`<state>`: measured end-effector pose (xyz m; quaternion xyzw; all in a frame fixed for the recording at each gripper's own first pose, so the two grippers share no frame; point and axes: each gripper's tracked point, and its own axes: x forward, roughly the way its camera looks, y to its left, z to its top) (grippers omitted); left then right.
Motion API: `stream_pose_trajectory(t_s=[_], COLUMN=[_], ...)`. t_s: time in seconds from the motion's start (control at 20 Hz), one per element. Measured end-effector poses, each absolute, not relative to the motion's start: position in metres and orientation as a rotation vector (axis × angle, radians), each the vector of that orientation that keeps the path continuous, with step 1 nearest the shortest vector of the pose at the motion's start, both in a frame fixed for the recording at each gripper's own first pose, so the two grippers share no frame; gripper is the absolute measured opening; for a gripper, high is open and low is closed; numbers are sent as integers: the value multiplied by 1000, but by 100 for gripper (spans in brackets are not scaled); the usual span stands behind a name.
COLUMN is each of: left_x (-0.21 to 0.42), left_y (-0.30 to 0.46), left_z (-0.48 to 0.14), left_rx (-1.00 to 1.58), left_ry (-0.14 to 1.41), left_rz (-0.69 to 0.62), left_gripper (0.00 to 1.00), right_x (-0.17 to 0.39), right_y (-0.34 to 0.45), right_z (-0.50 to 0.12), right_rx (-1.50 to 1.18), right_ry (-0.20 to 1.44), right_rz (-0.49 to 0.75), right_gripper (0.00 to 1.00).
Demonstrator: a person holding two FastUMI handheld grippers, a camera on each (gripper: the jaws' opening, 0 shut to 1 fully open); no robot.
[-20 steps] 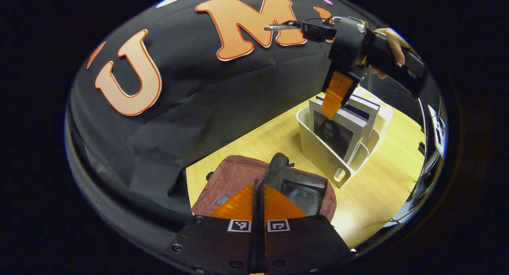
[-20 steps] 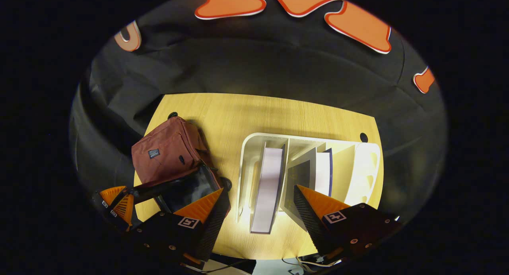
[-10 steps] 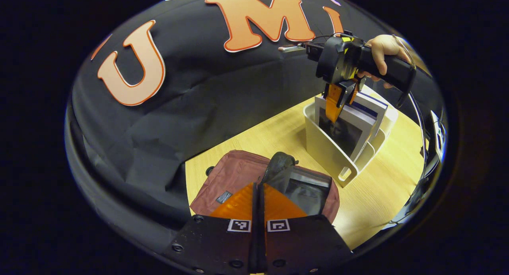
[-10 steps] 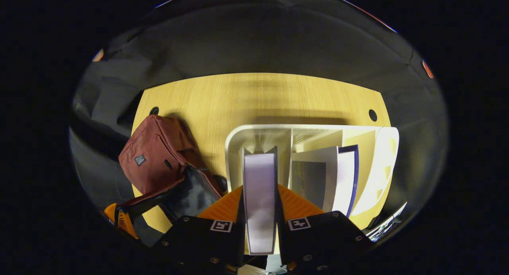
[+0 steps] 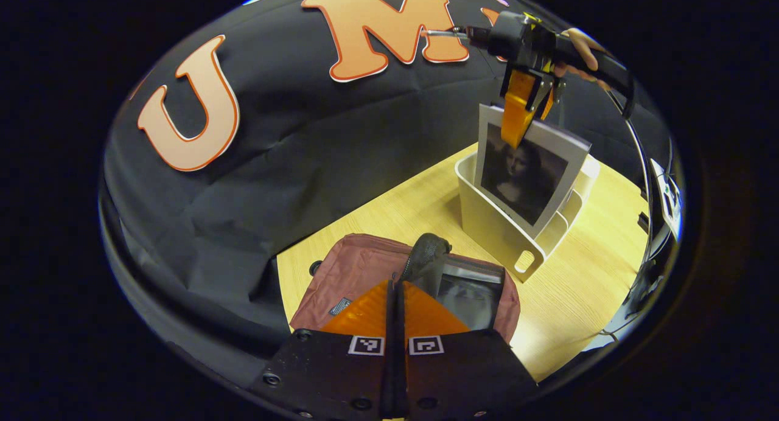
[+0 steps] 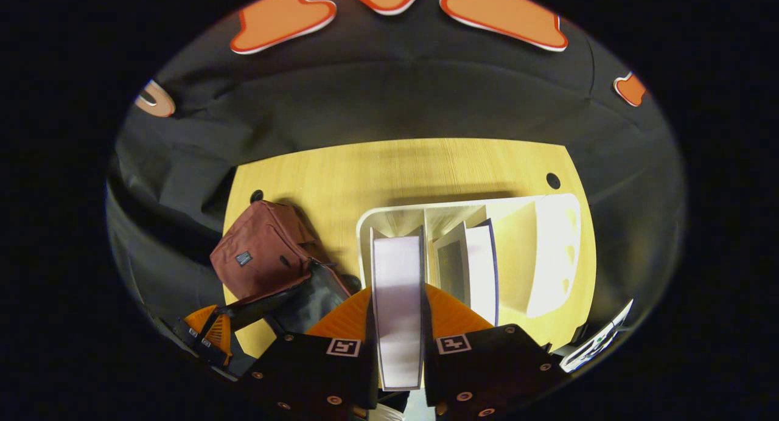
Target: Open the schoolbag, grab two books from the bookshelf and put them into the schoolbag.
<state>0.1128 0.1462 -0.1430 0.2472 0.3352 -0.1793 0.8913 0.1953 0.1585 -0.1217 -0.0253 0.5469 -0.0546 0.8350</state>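
The maroon schoolbag [image 5: 359, 269] lies on the wooden table [image 5: 584, 275] with its mouth open and its dark lining [image 5: 468, 293] showing. My left gripper [image 5: 395, 285] is shut on the edge of the bag's opening and holds it up; in the right gripper view the left gripper [image 6: 207, 336] is beside the schoolbag [image 6: 261, 257]. My right gripper [image 6: 397, 290] is shut on the top edge of a portrait-cover book [image 6: 397, 323]. That book [image 5: 517, 177] hangs from the right gripper [image 5: 517, 135], partly raised out of the white bookshelf [image 5: 487, 226]. A second book [image 6: 481, 275] stands in the bookshelf [image 6: 548, 250].
A person's hand [image 5: 578, 44] holds the right gripper high at the right. The black cloth wall runs behind the table [image 6: 395, 171], which has small round holes near its back corners. Bare tabletop lies between bag and bookshelf.
My right gripper went from open above the bookshelf to shut on the portrait-cover book, then lifted it upward. My left gripper has held the bag's edge throughout.
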Motion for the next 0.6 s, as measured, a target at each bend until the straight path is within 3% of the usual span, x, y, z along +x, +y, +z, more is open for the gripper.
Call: stream_pose_trajectory(t_s=[0.35,0.6], left_x=[114,115], left_y=[148,148], left_z=[-145,-143], left_rx=[515,519], left_ry=[701,688], left_rz=[-396,-412], left_gripper=[1,1], right_x=[146,72], right_y=[166,165], right_z=[-25,-4], right_rx=[71,274], right_ry=[962,805], right_rz=[-71,-36], right_gripper=[30,30])
